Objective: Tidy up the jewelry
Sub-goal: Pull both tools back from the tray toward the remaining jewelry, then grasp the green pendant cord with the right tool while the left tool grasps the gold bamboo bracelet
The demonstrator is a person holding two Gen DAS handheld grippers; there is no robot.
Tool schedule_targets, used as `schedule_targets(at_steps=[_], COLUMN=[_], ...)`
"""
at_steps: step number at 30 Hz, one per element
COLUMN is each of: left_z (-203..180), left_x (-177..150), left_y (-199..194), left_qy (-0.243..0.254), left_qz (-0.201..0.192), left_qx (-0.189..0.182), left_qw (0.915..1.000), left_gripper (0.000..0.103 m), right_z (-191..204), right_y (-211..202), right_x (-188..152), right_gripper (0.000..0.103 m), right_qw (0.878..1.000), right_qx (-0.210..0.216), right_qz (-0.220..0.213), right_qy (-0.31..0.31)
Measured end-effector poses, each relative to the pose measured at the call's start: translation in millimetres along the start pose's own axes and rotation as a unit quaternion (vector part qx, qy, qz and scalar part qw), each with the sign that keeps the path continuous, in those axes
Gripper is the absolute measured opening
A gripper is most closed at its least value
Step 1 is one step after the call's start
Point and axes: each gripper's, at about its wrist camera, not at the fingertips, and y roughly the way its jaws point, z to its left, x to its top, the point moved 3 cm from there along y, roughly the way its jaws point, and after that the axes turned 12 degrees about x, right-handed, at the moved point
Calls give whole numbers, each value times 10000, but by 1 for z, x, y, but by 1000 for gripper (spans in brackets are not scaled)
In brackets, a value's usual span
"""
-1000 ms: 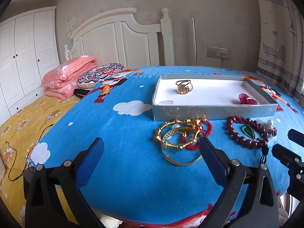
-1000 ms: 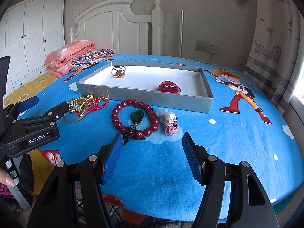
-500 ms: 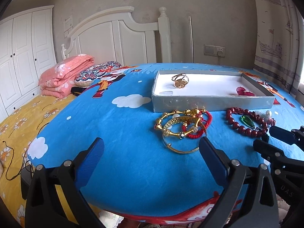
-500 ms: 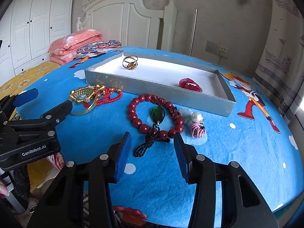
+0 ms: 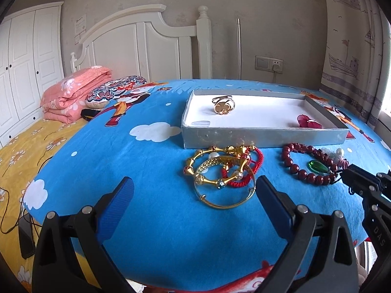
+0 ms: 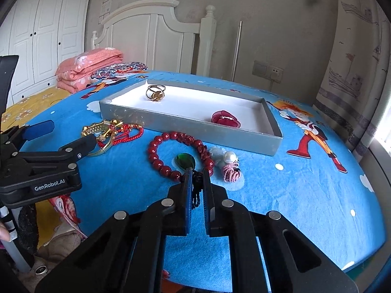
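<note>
while only a gold ring [image 5: 223, 103] and a red flower piece [image 6: 225, 119] lay in the grey tray [image 5: 264, 138], the gold and red bangles [image 5: 223, 173] sat on the blue-covered table [image 5: 146, 171] just before it. the right tongs [image 6: 196, 179], nearly closed, pinched the black tassel [image 6: 196, 190] of the red bead bracelet [image 6: 178, 155], apparently to carry it in next; the left tongs [image 5: 194, 190] gaped wide, holding nothing.

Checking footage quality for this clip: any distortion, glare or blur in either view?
Left wrist: fisheye bends the bed edge, black vignette corners; gold ring sharp; bright window glare far right. Right wrist: same curvature; bead bracelet crisp; right hand-held gripper near the lens looks slightly soft.
</note>
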Motion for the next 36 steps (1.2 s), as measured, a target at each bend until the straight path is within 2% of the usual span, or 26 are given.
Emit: schedule_targets(at_steps=[9, 11, 13, 15, 16, 21, 29, 36], left_z=[-28, -34, -38, -38, -37, -21, 11, 17], left_x=[26, 27, 22, 19, 18, 22, 26, 28], left_y=[21, 25, 29, 28, 27, 9, -20, -43], left_qy=[152, 204, 250, 253, 231, -17, -492, -510], left_qz=[120, 197, 319, 275, 227, -41, -217, -359], left_qx=[-291, -352, -445, -489, -510, -623, -873, -903], left_qw=[9994, 9990, 9982, 9981, 9982, 9980, 9947, 9940], left_gripper=[69, 58, 31, 13, 10, 9, 9, 9], right_z=[-2, -3, -4, -4, -4, 2, 8, 10], right_y=[-2, -2, -3, -4, -5, -9, -19, -32], right_x=[0, 0, -1, 0, 0, 1, 6, 12], right_gripper=[9, 9, 9, 9, 9, 9, 9, 9], right_qw=[10000, 10000, 10000, 10000, 10000, 9998, 9988, 9968], right_qx=[-16, -18, -18, -17, -12, 4, -18, -90], right_qz=[-31, -45, -59, -83, -94, -197, -420, -736], right_qy=[7, 16, 27, 36, 31, -103, -244, -310])
